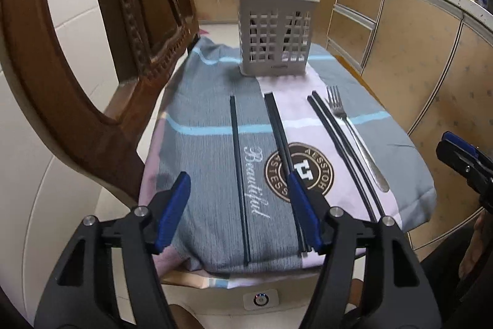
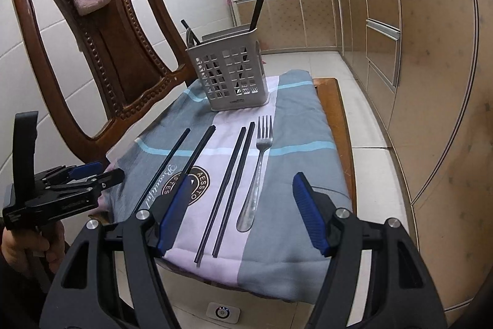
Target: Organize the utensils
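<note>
My left gripper [image 1: 238,207] jaws spread, my right gripper [image 2: 243,210] jaws spread, steel fork [image 2: 258,168] and loose black chopsticks [image 2: 229,184] near side of grey slotted plastic utensil holder [image 2: 231,76]

Grey lattice holder [image 2: 234,76]; black chopsticks [image 2: 226,190]; silver fork [image 2: 258,171]; grey-pink cloth [image 2: 295,162], blue stripes.
</note>
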The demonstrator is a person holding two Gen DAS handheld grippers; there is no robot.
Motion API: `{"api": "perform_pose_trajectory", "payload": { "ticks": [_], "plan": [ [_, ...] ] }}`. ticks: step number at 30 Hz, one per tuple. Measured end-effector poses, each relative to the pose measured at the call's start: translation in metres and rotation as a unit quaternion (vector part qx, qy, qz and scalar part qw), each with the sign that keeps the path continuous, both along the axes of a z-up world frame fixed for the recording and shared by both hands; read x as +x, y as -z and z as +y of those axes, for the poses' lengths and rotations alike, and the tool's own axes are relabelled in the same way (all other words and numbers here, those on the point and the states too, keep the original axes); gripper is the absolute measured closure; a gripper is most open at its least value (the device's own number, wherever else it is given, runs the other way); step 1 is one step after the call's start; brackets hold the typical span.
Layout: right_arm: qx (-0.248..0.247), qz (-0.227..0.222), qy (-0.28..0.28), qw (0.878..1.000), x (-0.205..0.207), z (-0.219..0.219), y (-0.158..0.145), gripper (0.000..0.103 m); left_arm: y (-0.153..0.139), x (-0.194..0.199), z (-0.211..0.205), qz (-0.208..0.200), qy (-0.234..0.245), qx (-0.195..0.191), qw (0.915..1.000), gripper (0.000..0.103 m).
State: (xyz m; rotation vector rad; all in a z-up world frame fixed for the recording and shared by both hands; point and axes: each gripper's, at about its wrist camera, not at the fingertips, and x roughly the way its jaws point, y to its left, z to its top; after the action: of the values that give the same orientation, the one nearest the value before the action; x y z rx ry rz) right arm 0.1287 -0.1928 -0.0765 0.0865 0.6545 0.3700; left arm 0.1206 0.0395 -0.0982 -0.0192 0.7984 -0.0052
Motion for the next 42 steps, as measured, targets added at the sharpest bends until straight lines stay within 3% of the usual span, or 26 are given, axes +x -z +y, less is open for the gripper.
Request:
{"api": "perform_pose_trajectory", "payload": {
  "ticks": [6,8,11,13,17,19,26,29,32,33,34,36,37,40,42],
  "plan": [
    [0.021,0.018,-0.017,0.999,0.012,0.0,-0.004,0.036,-0.008,0.019,0.001,0.012,0.011,-0.021,0.9996,0.038],
    [0.038,0.037,-0.037,0.998,0.033,-0.001,-0.01,0.036,-0.013,0.039,0.005,0.026,0.013,-0.032,0.9991,0.046],
    [0.025,0.055,-0.076,0.995,0.074,0.004,-0.017,0.037,-0.017,0.074,0.012,0.041,0.007,-0.024,0.9989,0.056],
    [0.016,0.058,-0.108,0.992,0.109,0.005,-0.017,0.041,-0.01,0.11,0.017,0.071,0.003,-0.013,0.9974,0.064],
    [0.021,0.1,-0.158,0.982,0.173,-0.003,0.004,0.056,0.005,0.152,0.02,0.102,0.005,-0.004,0.9948,0.067],
    [0.025,0.12,-0.171,0.978,0.193,-0.005,0.017,0.058,0.015,0.169,0.022,0.112,0.0,0.001,0.9937,0.067],
    [0.046,0.153,-0.216,0.963,0.23,-0.002,0.051,0.059,0.04,0.203,0.019,0.138,-0.003,-0.005,0.9904,0.07],
    [0.052,0.166,-0.232,0.957,0.238,-0.001,0.063,0.059,0.054,0.214,0.019,0.155,-0.006,0.001,0.9879,0.077],
    [0.056,0.176,-0.244,0.952,0.245,0.003,0.072,0.059,0.056,0.219,0.02,0.146,-0.008,0.003,0.9892,0.082],
    [0.06,0.18,-0.248,0.95,0.247,0.004,0.073,0.059,0.057,0.222,0.021,0.149,-0.007,-0.001,0.9889,0.09],
    [0.066,0.18,-0.252,0.949,0.249,0.005,0.074,0.06,0.057,0.224,0.021,0.15,-0.007,-0.005,0.9886,0.095],
    [0.072,0.186,-0.258,0.945,0.253,0.008,0.074,0.074,0.058,0.225,0.02,0.147,-0.006,-0.005,0.9891,0.095],
    [0.07,0.193,-0.267,0.942,0.253,0.011,0.075,0.092,0.058,0.225,0.019,0.145,-0.005,-0.004,0.9895,0.096],
    [0.061,0.198,-0.282,0.937,0.248,0.015,0.071,0.098,0.053,0.222,0.025,0.135,-0.009,-0.021,0.9906,0.096],
    [0.054,0.188,-0.276,0.941,0.241,0.013,0.061,0.101,0.04,0.215,0.026,0.121,0.001,-0.032,0.9921,0.096]
  ]
}}
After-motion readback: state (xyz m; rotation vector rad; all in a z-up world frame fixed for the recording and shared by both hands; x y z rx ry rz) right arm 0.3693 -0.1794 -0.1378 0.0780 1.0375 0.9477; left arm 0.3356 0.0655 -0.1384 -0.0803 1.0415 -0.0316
